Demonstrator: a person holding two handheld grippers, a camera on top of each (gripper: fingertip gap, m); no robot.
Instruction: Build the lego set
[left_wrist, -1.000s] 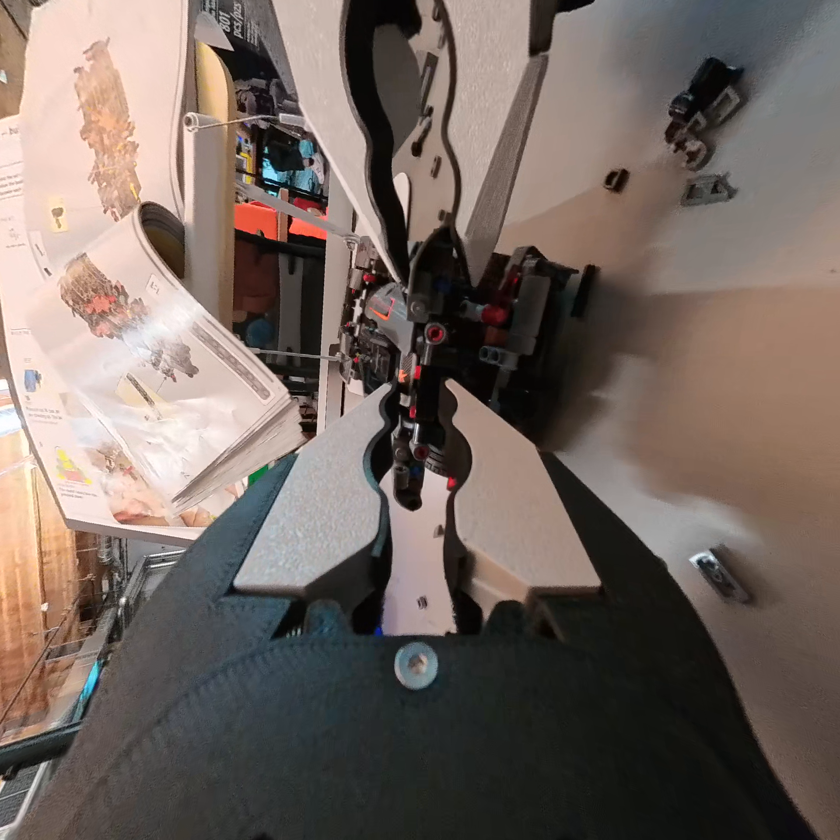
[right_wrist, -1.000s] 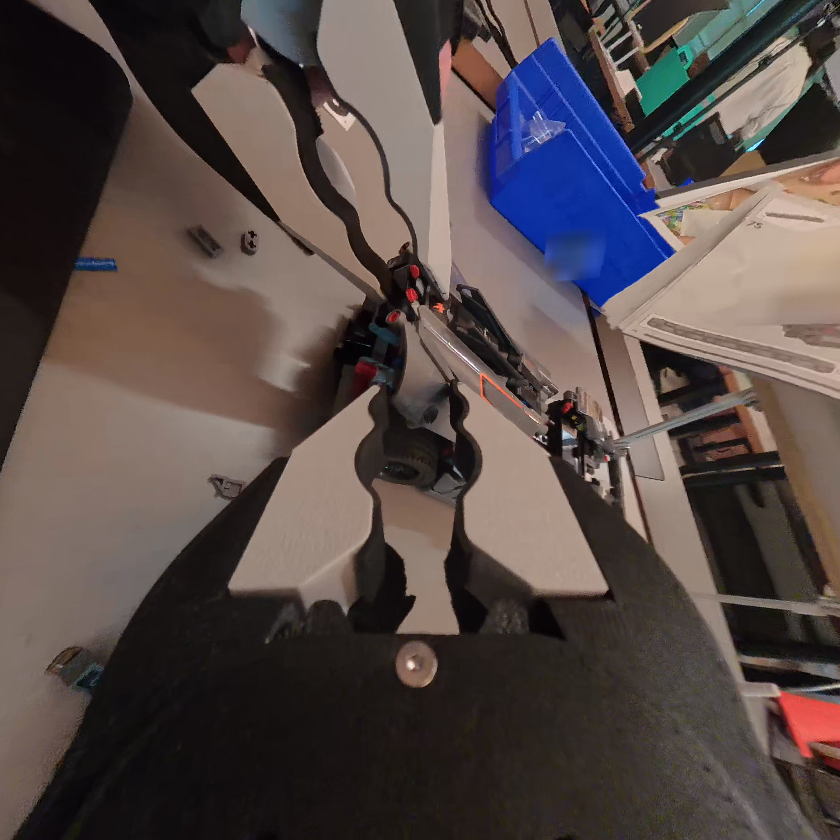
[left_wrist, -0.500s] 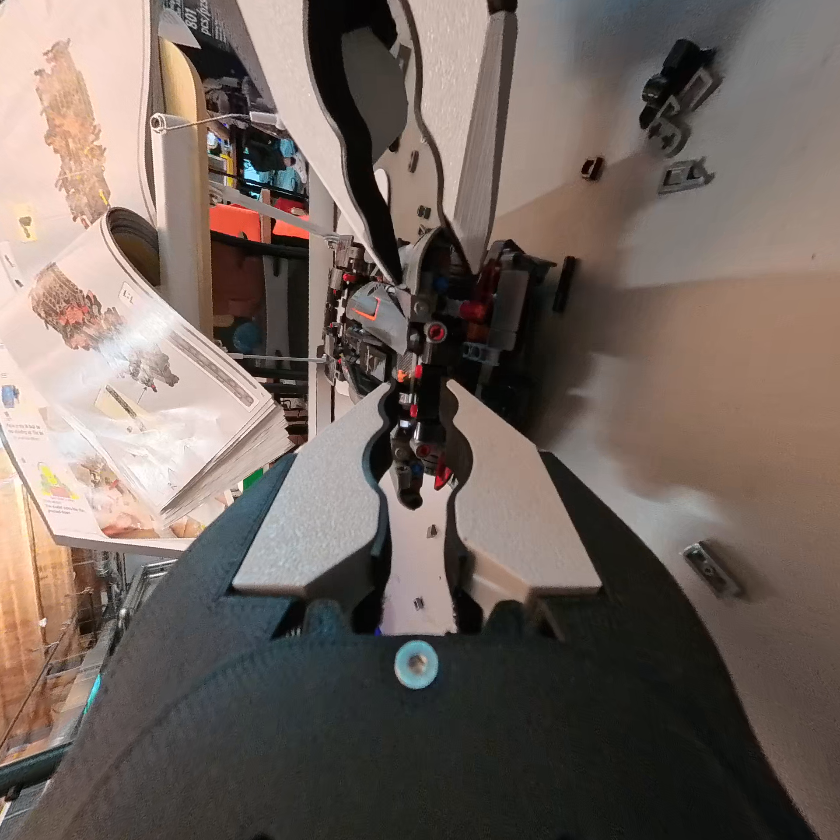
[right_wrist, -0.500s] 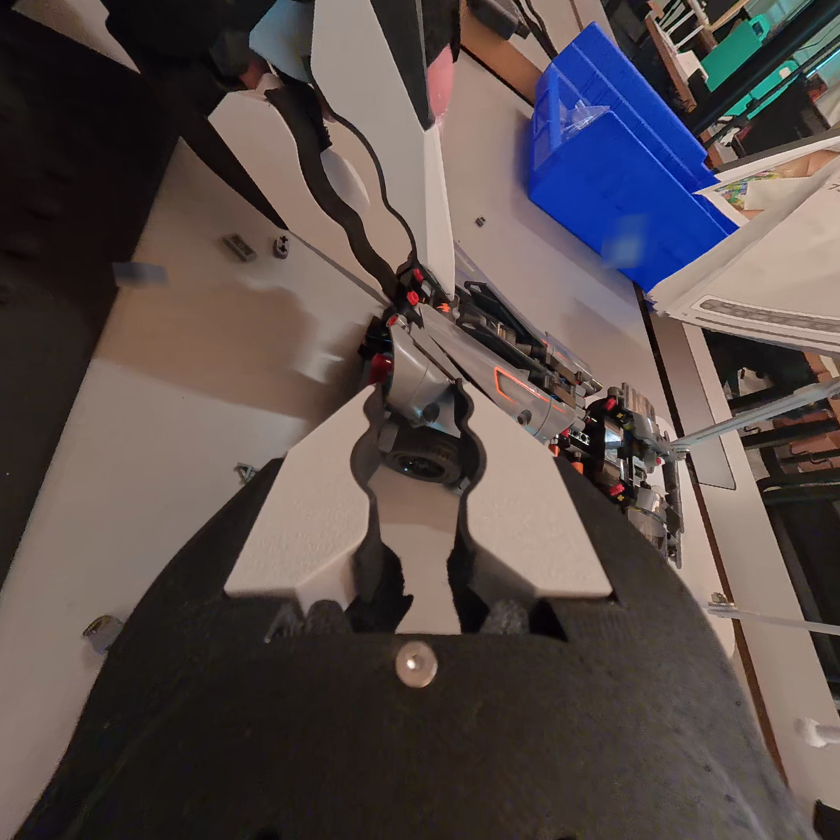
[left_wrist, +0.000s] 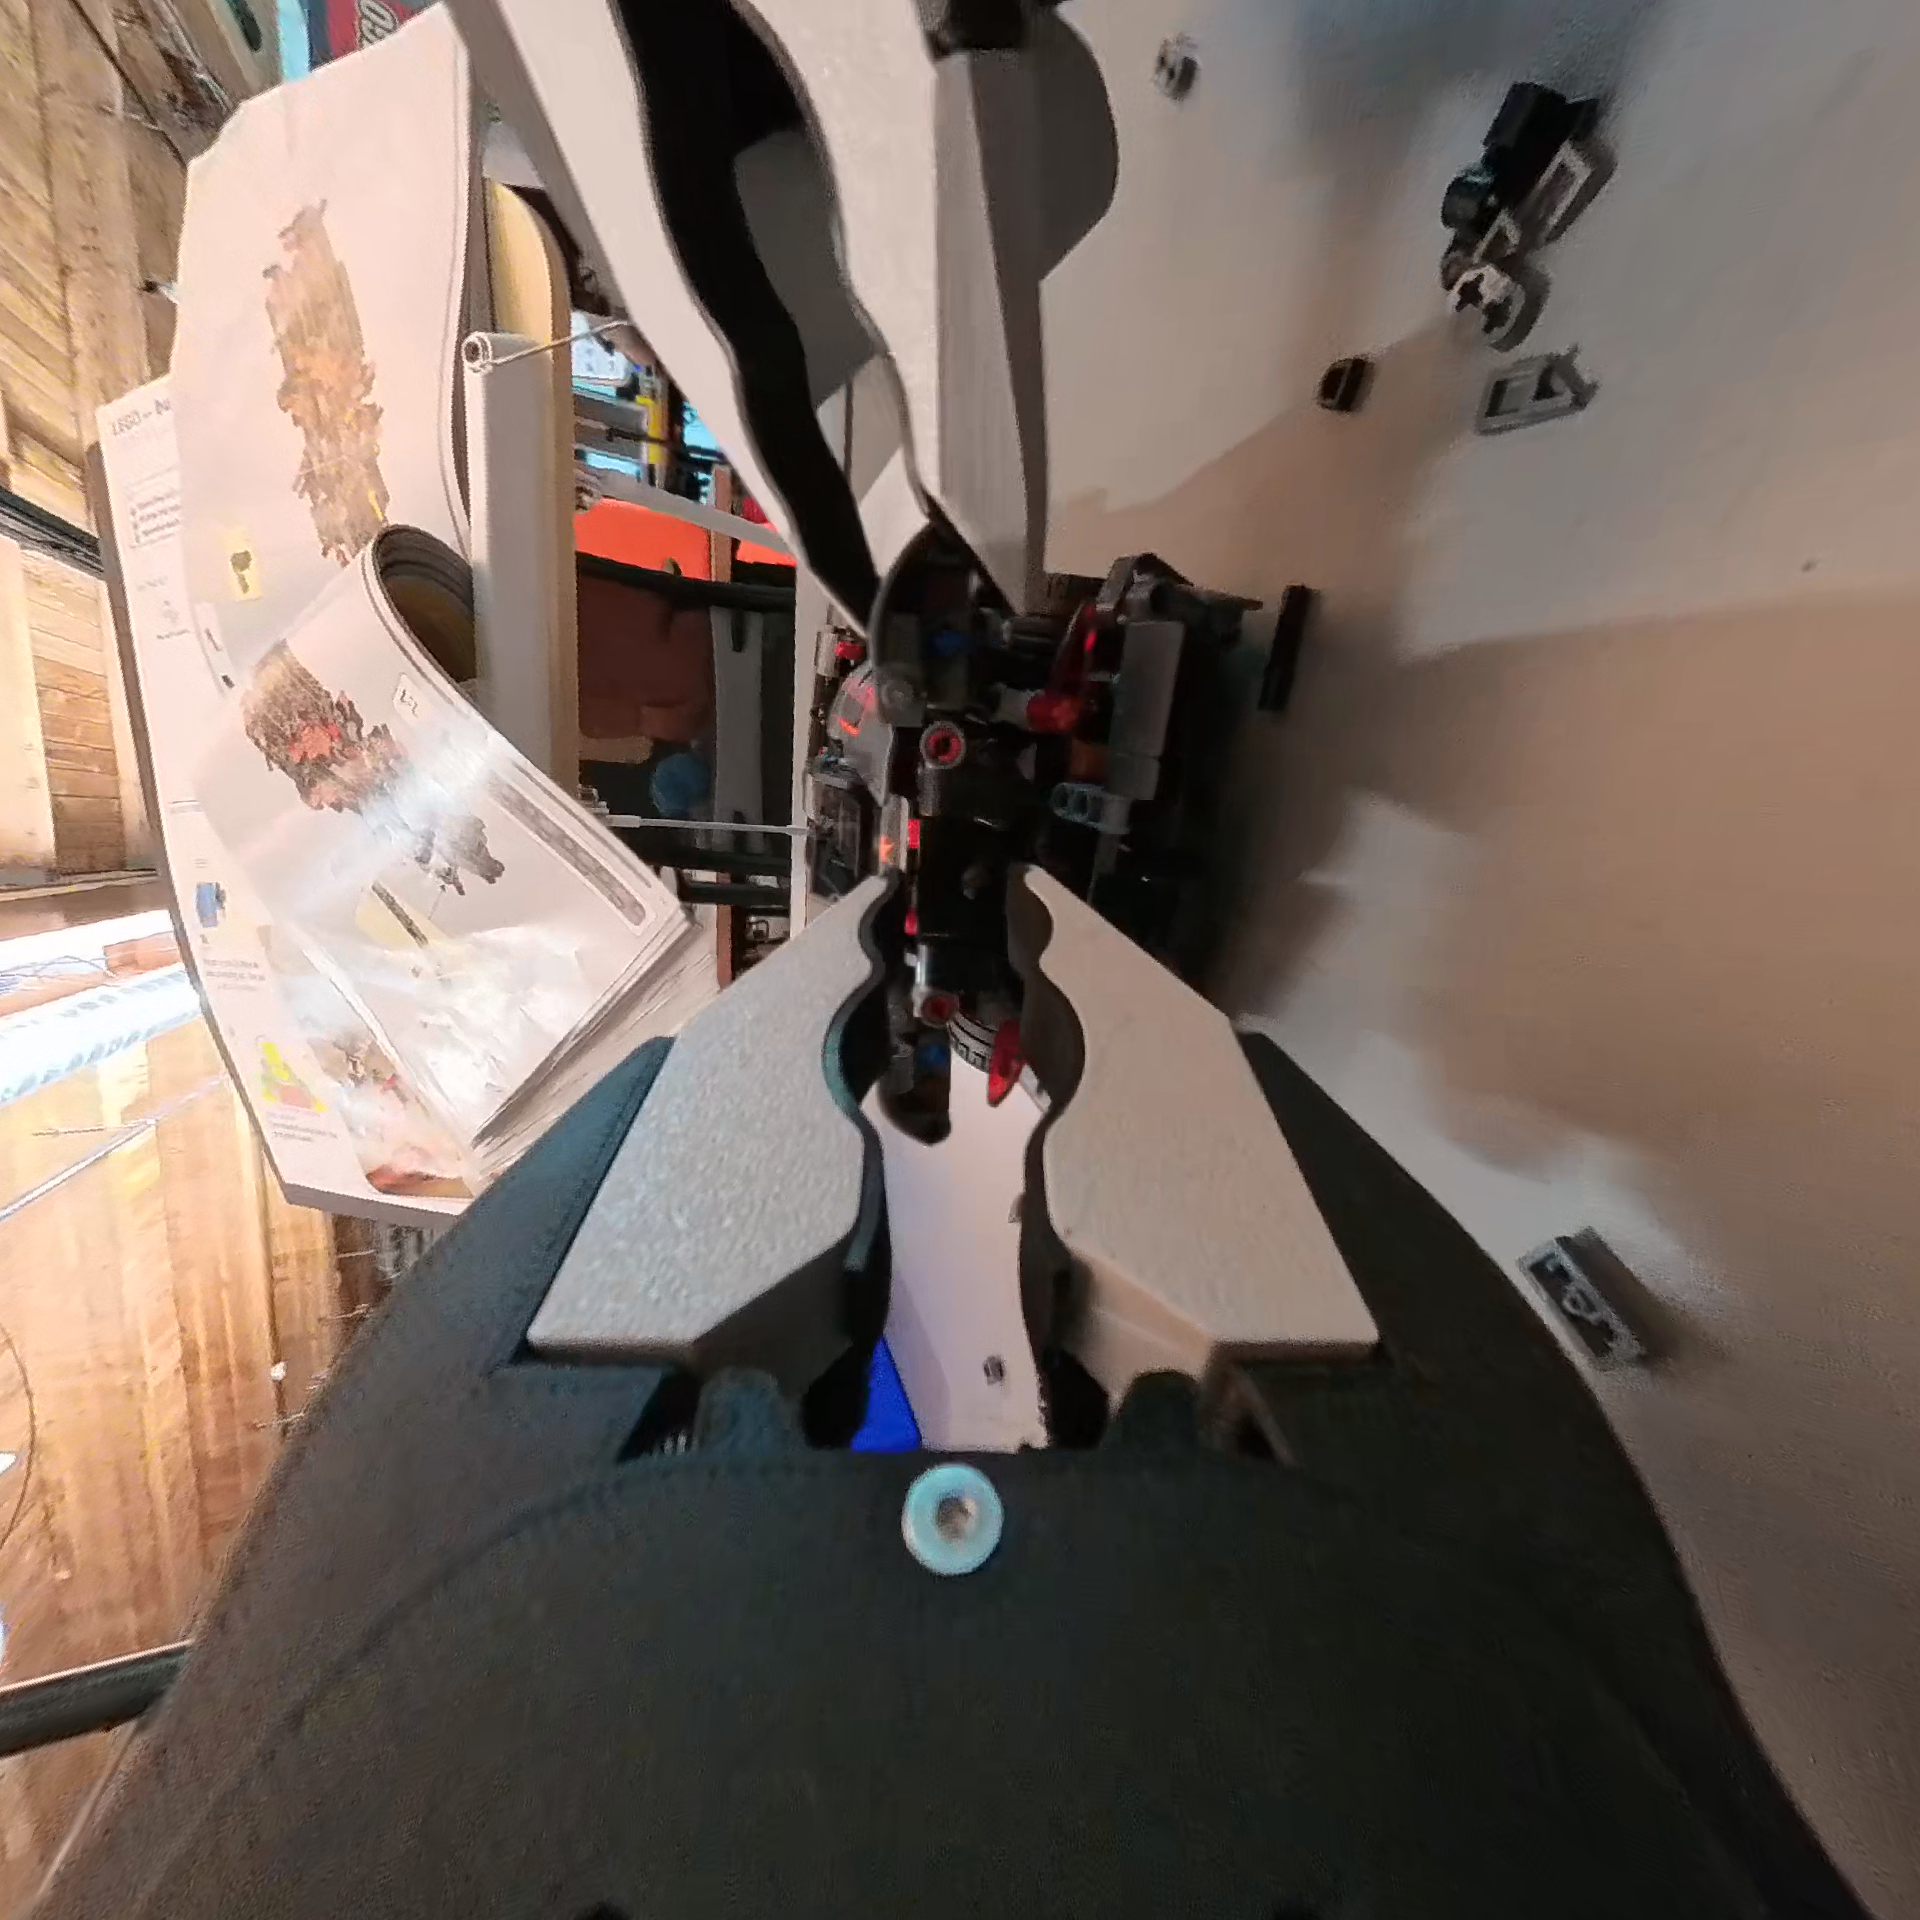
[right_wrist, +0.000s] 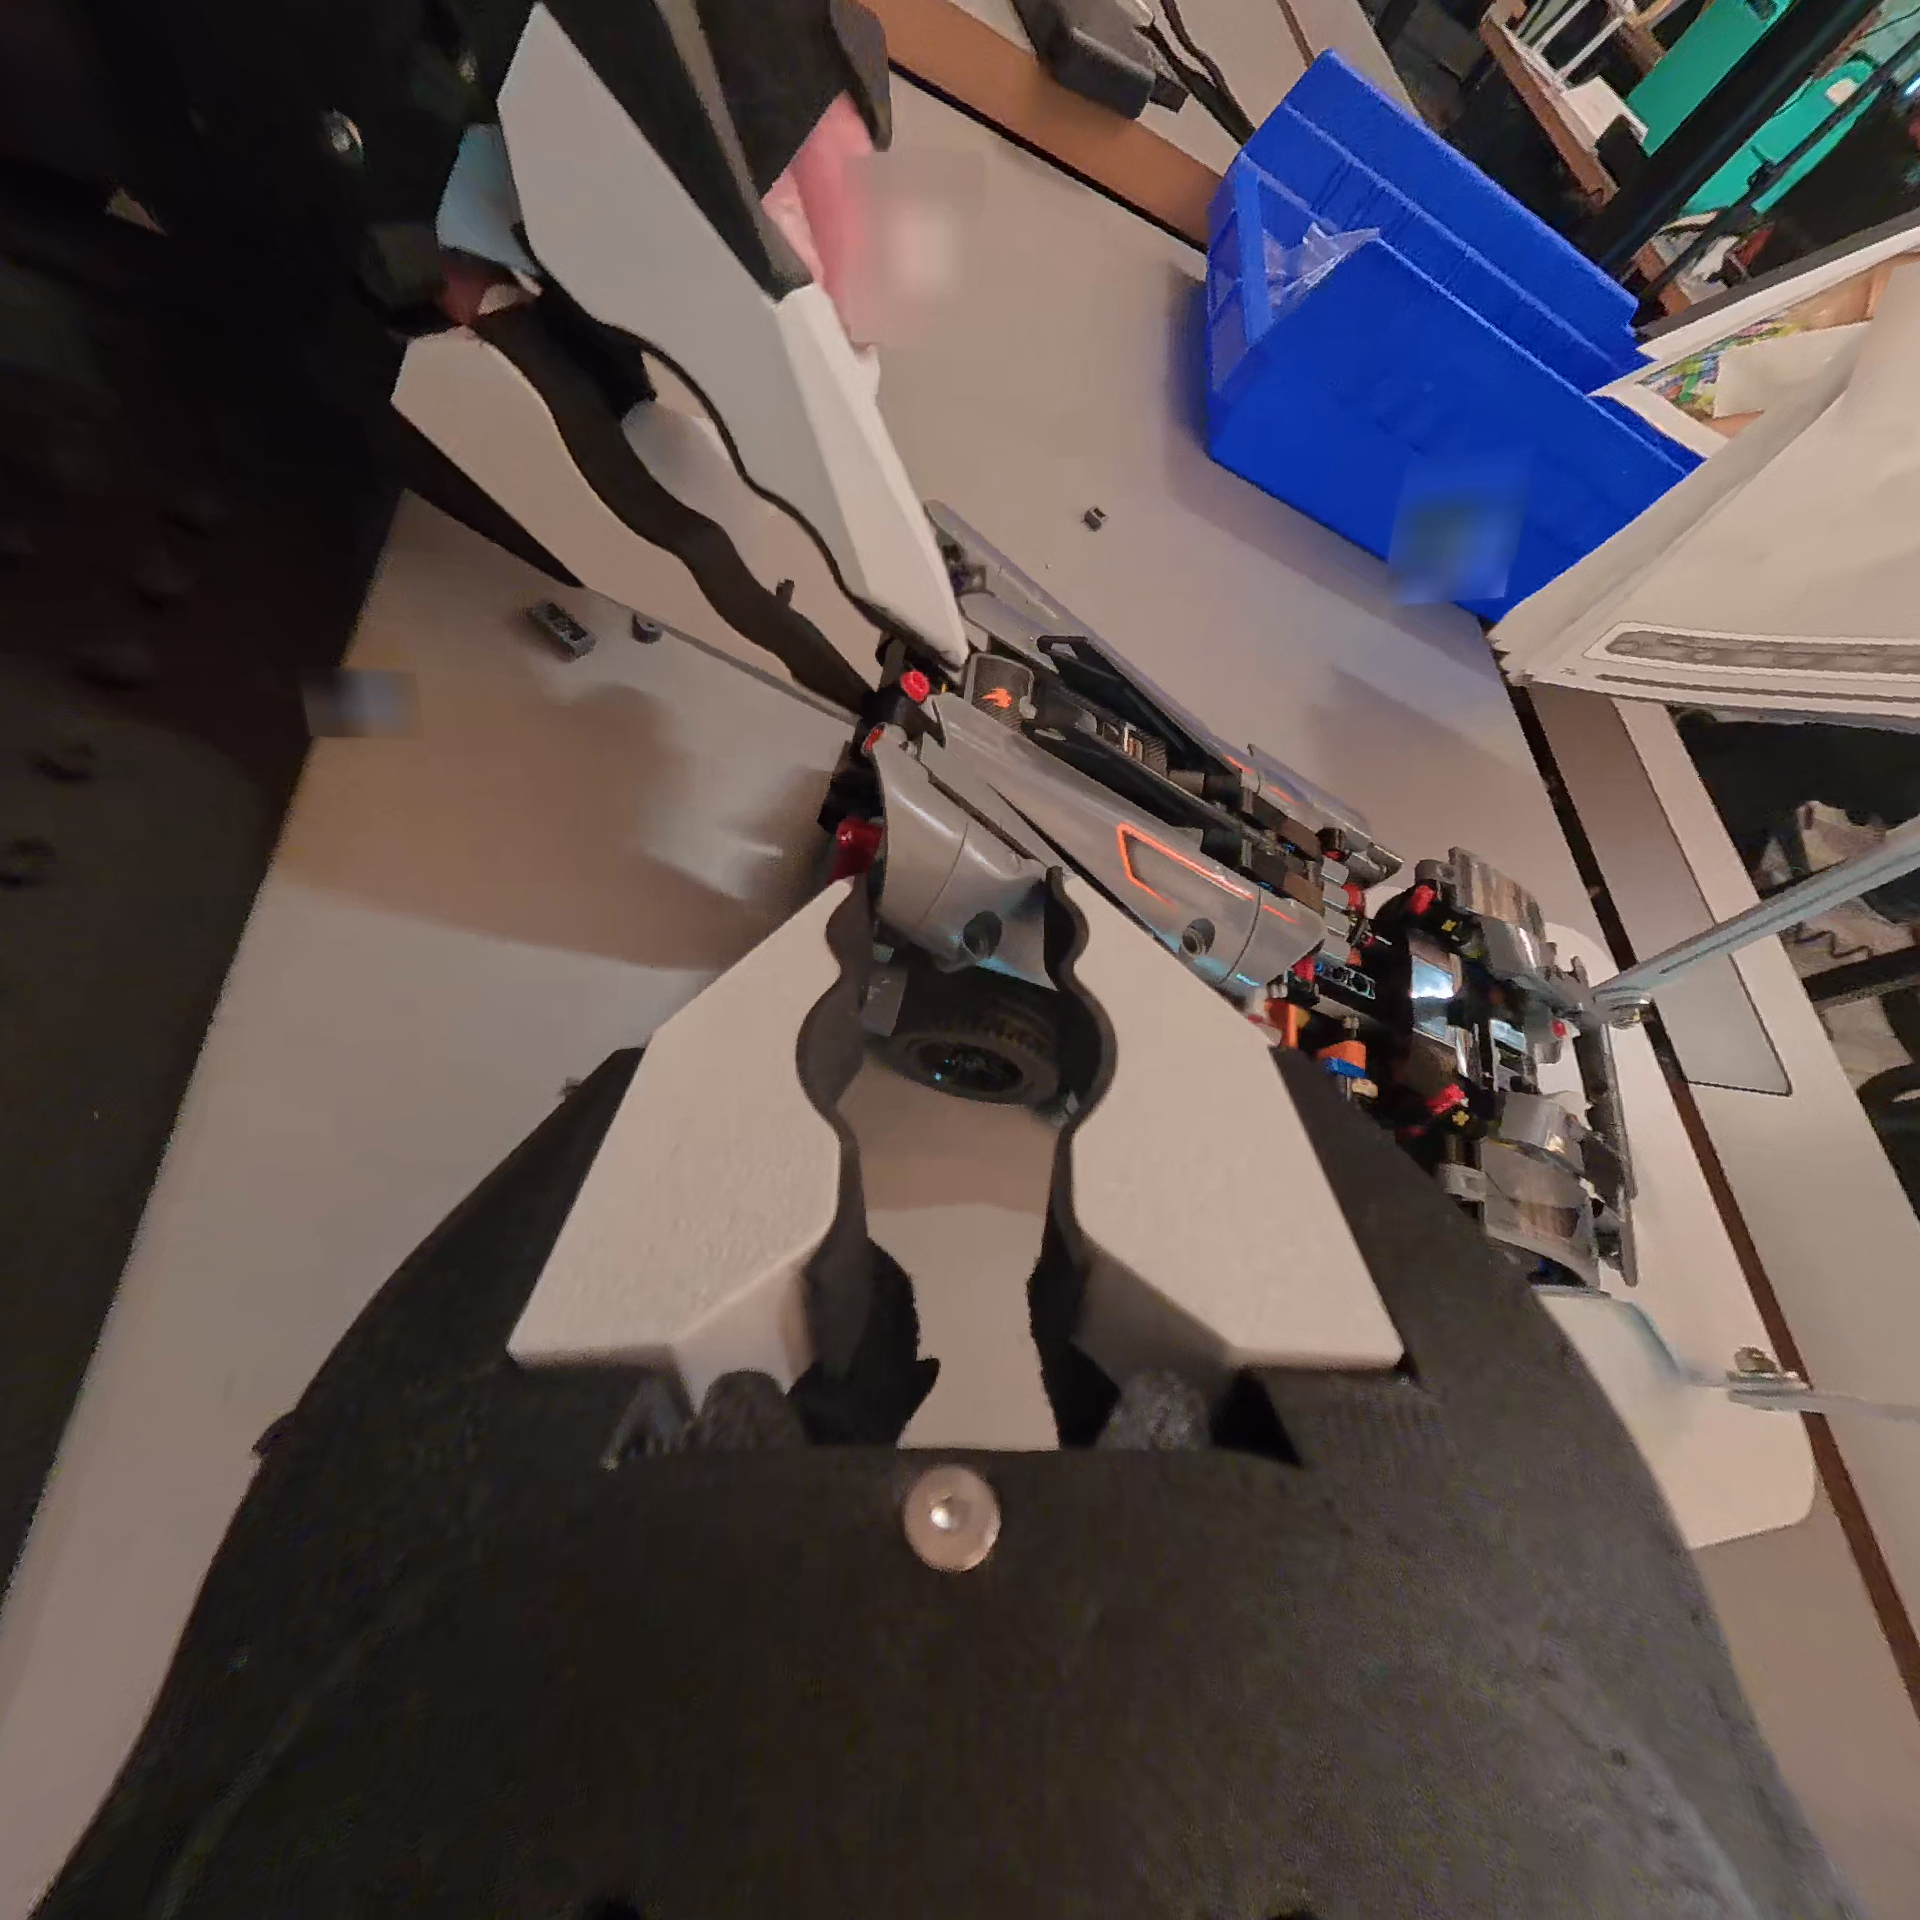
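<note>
1. The lego car (right_wrist: 1122, 842), grey with orange trim and black inner parts, lies on the white table (right_wrist: 364, 1039), its long body running from the middle of the right wrist view toward the far right.
2. The right gripper (right_wrist: 956, 935) has its two grey fingers closed narrowly on the car's near end, pinching the grey fender just above a black wheel (right_wrist: 977, 1049).
3. The left gripper (left_wrist: 956, 914) closes on a black strip of the car (left_wrist: 966, 790) studded with red pins; its fingers press on either side, so it grips that end.
4. In each view the other gripper reaches in from the far side and touches the car.
5. Loose small pieces (left_wrist: 1507, 249) lie apart on the table at the far right of the left wrist view, and one grey piece (left_wrist: 1584, 1294) lies nearer.
6. An open instruction booklet (left_wrist: 416, 883) stands to the left.
7. Blue bins (right_wrist: 1423, 343) sit far right on the table.
</note>
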